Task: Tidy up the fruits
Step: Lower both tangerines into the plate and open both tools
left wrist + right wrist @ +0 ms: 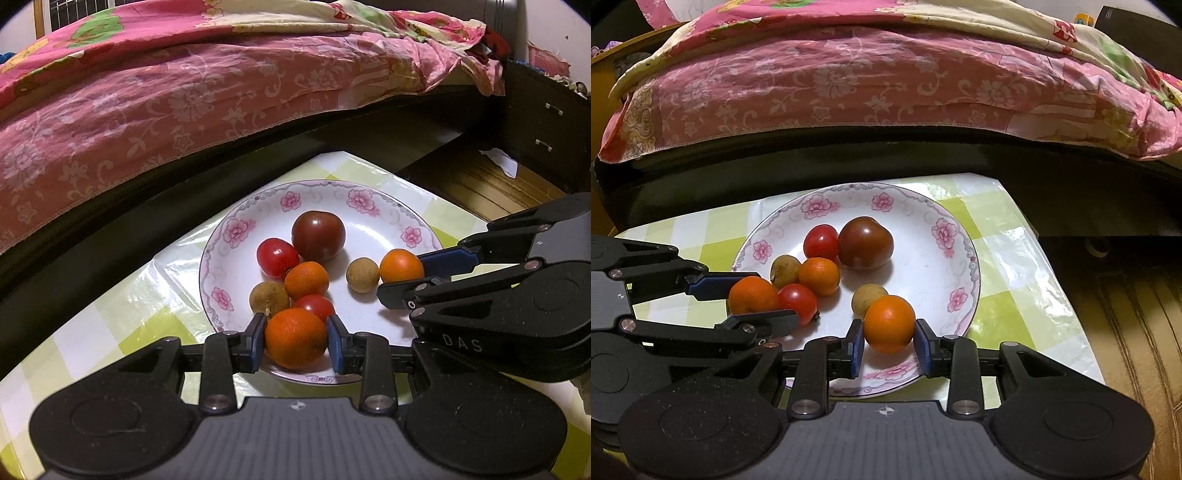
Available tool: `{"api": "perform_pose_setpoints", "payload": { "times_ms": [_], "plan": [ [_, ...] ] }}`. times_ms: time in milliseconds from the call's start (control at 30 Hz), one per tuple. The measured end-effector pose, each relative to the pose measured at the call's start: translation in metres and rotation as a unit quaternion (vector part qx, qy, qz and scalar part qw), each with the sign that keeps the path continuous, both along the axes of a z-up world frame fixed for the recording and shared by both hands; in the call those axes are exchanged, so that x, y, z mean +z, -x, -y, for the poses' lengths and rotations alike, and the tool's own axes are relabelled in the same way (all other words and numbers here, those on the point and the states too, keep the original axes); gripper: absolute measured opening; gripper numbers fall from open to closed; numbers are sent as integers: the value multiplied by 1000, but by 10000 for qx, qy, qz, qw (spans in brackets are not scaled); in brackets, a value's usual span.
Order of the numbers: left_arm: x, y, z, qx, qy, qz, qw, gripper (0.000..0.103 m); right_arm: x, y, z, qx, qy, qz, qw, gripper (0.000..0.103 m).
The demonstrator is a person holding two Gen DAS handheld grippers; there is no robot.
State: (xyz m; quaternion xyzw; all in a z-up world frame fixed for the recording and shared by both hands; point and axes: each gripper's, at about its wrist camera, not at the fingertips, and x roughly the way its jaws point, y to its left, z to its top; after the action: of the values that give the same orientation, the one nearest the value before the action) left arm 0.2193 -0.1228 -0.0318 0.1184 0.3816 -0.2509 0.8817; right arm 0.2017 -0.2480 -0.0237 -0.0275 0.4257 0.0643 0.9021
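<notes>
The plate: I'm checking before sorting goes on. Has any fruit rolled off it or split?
Nothing stands out. All the fruit sits on the plate, unbroken; the left gripper and right gripper each bracket an orange.

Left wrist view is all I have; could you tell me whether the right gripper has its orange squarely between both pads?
Observer: Yes. The right wrist view shows the right gripper with a blue pad against each side of the right orange.
Operator: Where is that orange relative to the plate's rim?
Observer: It is just inside the near rim of the plate, and the fingers reach in over it.
Operator: And my own orange, seen from the side?
Observer: The left orange, in the left gripper, looks to be touching a red tomato.
</notes>
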Motion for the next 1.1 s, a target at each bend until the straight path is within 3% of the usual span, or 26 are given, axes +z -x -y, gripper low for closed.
{"api": "perform_pose_setpoints", "payload": {
  "times_ms": [433,1100],
  "plan": [
    [2,1,1,20,-30,26,10000,42,2,-1,2,-51,-14,14,10000,28],
    [5,0,-1,79,-1,61,10000,43,8,2,8,-164,-98,138,9997,36]
  ]
}}
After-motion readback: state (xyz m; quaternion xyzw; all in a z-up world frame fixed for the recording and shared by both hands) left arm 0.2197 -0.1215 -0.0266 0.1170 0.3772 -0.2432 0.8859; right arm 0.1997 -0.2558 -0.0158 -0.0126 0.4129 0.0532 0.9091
